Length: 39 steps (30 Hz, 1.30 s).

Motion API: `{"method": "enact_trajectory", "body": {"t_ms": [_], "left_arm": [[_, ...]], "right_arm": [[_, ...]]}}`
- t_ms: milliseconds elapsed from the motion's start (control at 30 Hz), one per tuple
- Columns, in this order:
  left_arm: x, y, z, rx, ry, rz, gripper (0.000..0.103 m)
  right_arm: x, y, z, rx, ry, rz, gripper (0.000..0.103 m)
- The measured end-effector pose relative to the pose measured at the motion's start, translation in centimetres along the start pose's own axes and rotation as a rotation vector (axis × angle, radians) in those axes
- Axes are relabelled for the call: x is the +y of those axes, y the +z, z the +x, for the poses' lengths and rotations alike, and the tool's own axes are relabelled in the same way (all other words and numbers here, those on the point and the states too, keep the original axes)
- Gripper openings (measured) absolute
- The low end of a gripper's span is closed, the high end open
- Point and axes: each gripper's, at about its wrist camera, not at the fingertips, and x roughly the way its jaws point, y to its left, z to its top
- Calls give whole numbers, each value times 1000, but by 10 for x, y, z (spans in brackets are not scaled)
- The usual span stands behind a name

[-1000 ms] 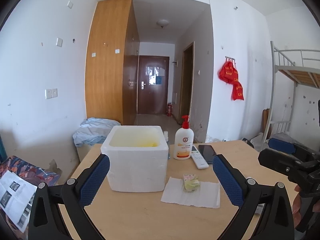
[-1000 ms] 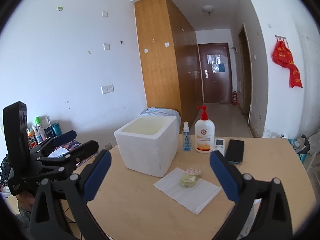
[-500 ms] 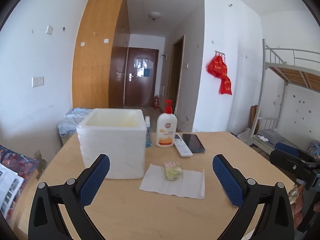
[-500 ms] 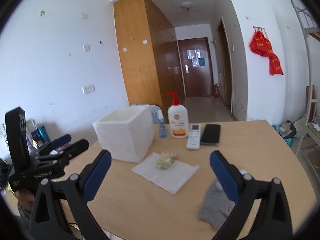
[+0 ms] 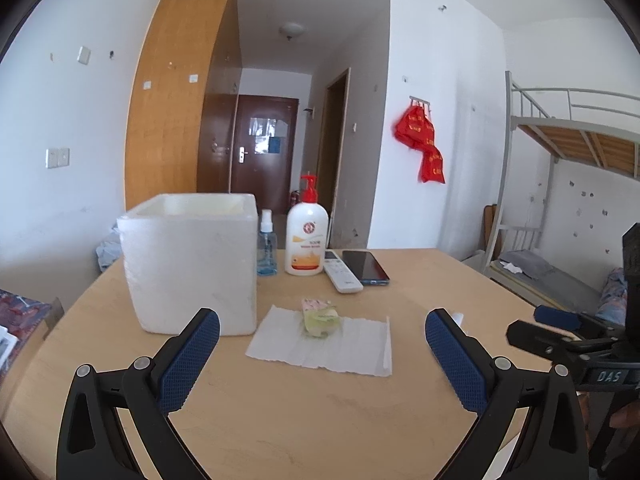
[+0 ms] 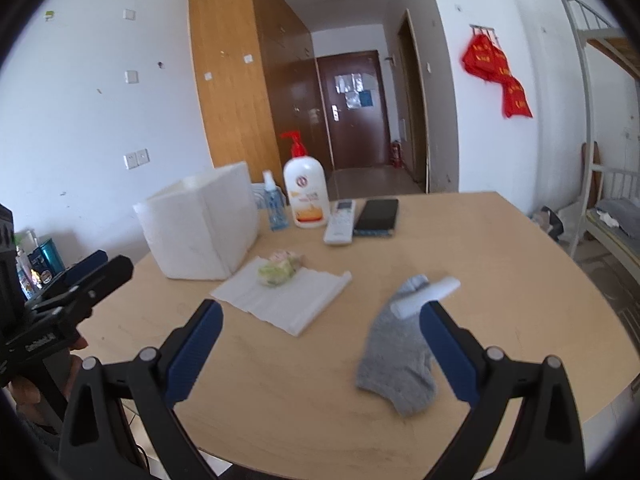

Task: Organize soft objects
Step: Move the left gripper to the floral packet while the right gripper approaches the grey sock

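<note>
Bare dorm-type room, white walls, pale wooden table (image 6: 500, 240) in front, hallway with a dark door behind.

Nearest: right claw (image 6: 320, 350) hovers low over the near table edge, fingers spread wide, gripping nothing. Grey sock (image 6: 396, 360) lies flat on the table just ahead of its right finger, a small white item (image 6: 424, 300) resting on the sock's far end; cannot tell what that is. Left claw (image 5: 322, 362) also spread wide and empty, held above the table, pointed at the middle.

Mid-table: white paper towel (image 5: 324, 344) laid flat, a small crumpled pale-green and pink bundle (image 5: 319, 316) sitting on it. Just left of the towel, an open white foam box (image 5: 192, 264); from these angles its inside is not visible.

Farther: small blue spray bottle (image 5: 267, 250), lotion pump bottle (image 5: 306, 240), white remote (image 5: 341, 272) and dark phone (image 5: 365, 267), grouped near the far edge.

Progress, judged: early. Sock and bundle are both loose on the table, neither gripped nor binned. The foam box looks like the likely destination. Sock is nearest the right claw, bundle nearest the left. All placing remains.
</note>
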Motion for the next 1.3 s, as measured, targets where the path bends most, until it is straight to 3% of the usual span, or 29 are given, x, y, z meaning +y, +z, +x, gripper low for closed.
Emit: {"method": "enact_trajectory", "body": {"t_ms": [533,1300], "left_arm": [[-9,-4,27,49,-33,0,103],[-27,2,106,218,-50,18,103]], "right_arm": [[-25,-5,19,62,-37,36,100],[-52,-10,55,180,-52,58,100]]}}
